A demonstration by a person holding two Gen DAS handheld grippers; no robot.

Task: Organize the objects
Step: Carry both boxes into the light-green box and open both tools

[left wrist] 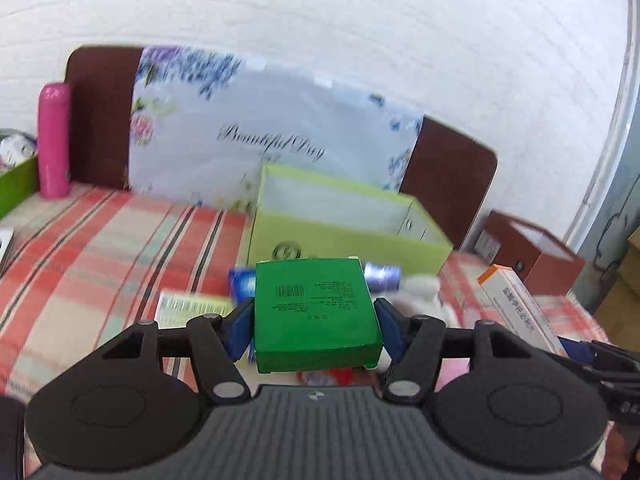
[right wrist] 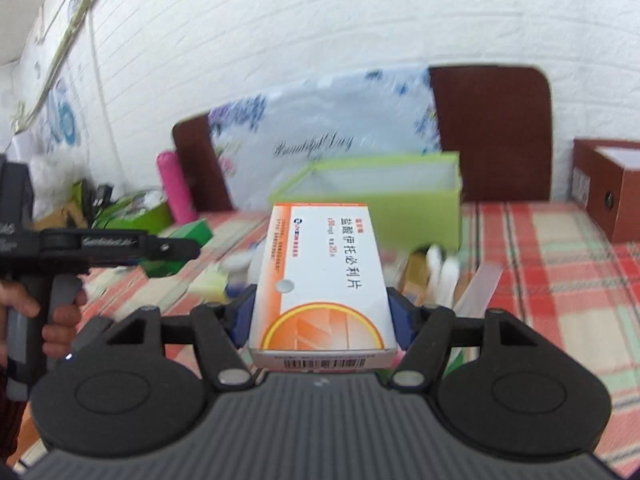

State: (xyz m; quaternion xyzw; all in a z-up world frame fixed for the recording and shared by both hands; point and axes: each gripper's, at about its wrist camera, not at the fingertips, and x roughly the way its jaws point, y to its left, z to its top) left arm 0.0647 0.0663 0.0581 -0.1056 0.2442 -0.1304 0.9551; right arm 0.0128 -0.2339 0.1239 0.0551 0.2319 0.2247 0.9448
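The green box (left wrist: 316, 312) sat clamped in the left tool (left wrist: 316, 320) and the orange-and-white carton (right wrist: 320, 280), lengthwise, in the right tool (right wrist: 322, 316), both seemingly just short of the open lime bin (left wrist: 348, 236) ahead.

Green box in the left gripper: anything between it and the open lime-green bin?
Nothing visible. The green box is clamped in the left gripper, lifted above the small items on the cloth, and the lime-green bin sits just beyond, top open.
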